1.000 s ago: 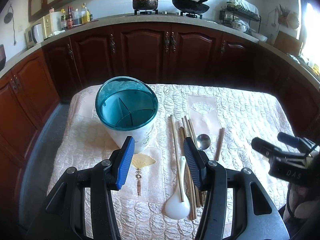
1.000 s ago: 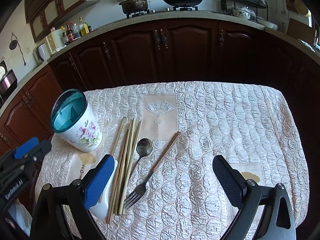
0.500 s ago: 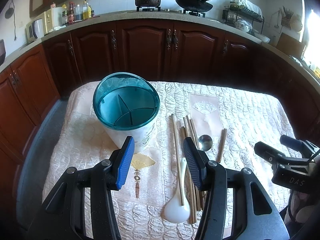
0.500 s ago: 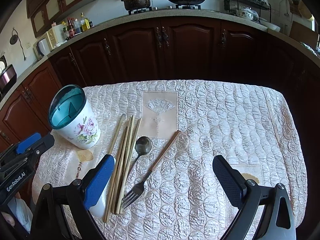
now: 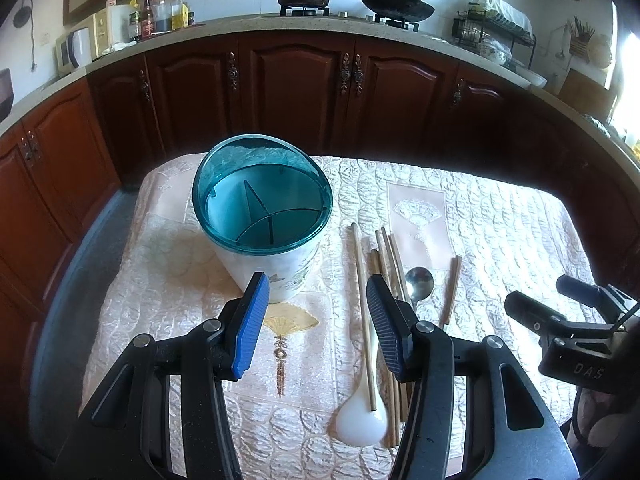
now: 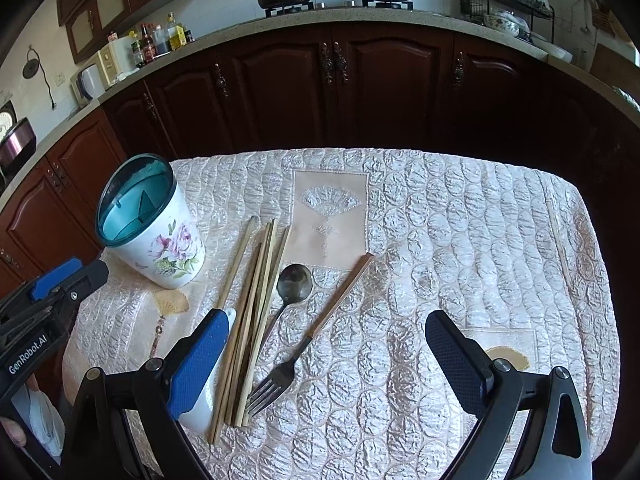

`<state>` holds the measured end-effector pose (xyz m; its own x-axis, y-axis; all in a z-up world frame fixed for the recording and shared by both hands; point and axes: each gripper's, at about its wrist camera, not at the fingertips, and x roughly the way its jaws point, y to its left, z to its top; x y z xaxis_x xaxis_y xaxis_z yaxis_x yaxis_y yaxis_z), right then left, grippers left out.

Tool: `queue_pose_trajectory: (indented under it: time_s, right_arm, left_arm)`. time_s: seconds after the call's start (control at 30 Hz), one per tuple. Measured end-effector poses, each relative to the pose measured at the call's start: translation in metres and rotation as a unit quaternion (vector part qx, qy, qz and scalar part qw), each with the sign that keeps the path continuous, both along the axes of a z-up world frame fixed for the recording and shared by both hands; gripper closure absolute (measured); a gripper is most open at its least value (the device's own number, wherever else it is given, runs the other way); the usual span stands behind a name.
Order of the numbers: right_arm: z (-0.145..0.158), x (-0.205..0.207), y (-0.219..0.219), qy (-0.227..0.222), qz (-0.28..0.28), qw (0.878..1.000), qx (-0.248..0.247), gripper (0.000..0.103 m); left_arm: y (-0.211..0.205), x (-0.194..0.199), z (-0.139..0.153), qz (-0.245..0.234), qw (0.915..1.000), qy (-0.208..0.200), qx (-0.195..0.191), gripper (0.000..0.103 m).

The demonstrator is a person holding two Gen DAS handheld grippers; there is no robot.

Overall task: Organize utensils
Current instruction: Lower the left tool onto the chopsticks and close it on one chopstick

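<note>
Pre-grasp step, nothing picked yet: left gripper (image 5: 314, 320) and right gripper (image 6: 332, 356) both released and empty above counter (image 6: 460, 240), utensils (image 6: 256, 304) lying loose beside holder (image 6: 150, 228); next probably closing on chopsticks (image 6: 248, 320), then dropping into a compartment.

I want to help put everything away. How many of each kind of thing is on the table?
Chopsticks: 5 (they overlap, so this is my best count)
Metal spoon: 1
White spoon: 1
Fork: 1
Flowered holder: 1
Total: 9
</note>
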<state>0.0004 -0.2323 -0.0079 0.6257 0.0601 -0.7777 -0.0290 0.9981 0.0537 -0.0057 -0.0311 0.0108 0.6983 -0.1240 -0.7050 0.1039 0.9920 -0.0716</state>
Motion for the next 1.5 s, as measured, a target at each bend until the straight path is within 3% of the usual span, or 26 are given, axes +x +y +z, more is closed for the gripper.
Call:
queue_pose_trajectory:
  time_s: [0.23,0.6,0.7,0.9,1.13,1.5]
  right_arm:
    - [-0.004,-0.001,-0.005,0.011,-0.004,1.000,0.002,0.004]
    - [-0.035,0.006,-0.028,0.045,-0.014,0.998,0.037,0.008]
    - [-0.044,0.011,-0.030,0.053,-0.008,0.998,0.043,0.015]
    - [-0.051,0.020,-0.029,0.057,0.007,0.996,0.067,0.026]
    - [-0.058,0.049,-0.029,0.068,0.022,0.992,0.102,0.044]
    - [-0.058,0.085,-0.024,0.073,0.041,0.989,0.122,0.058]
  left_arm:
    - [-0.003,-0.002,-0.003,-0.007,1.0000,0.007,0.001,0.052]
    - [0.004,-0.003,-0.022,-0.037,0.9970,0.055,-0.040,0.052]
    - [-0.001,-0.003,-0.030,-0.052,0.9954,0.067,-0.045,0.052]
    - [-0.015,-0.001,-0.050,-0.077,0.9929,0.088,-0.019,0.053]
    - [-0.026,0.014,-0.057,-0.086,0.9917,0.092,-0.024,0.056]
    - [-0.044,0.058,-0.085,-0.069,0.9893,0.124,-0.037,0.069]
